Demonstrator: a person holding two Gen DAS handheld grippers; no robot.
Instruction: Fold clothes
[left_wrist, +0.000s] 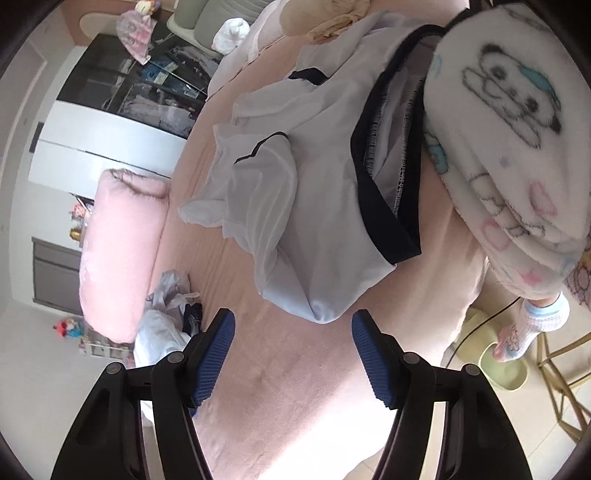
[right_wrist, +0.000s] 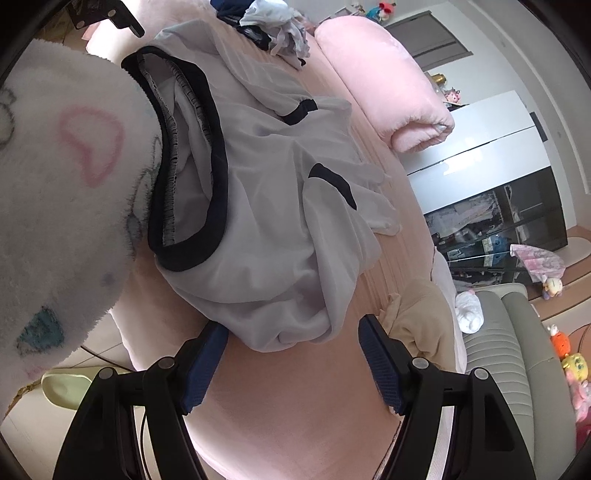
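A crumpled white garment with a dark navy waistband (left_wrist: 295, 206) lies on the pink bed (left_wrist: 295, 387); it also shows in the right wrist view (right_wrist: 266, 236). My left gripper (left_wrist: 293, 325) is open and empty, its blue pads just short of the garment's near corner. My right gripper (right_wrist: 293, 328) is open, its jaws standing on either side of the garment's bunched corner without closing on it. The person's fleece sleeve (right_wrist: 55, 206) covers part of the waistband side.
A pink pillow (left_wrist: 118, 251) lies at the bed's far side, also seen in the right wrist view (right_wrist: 384, 85). A pile of other clothes (left_wrist: 170, 314) sits beside it. A beige cloth (right_wrist: 417, 317) lies on the bed edge. A grey sofa (right_wrist: 502, 347) and a dark cabinet (right_wrist: 498, 221) stand beyond.
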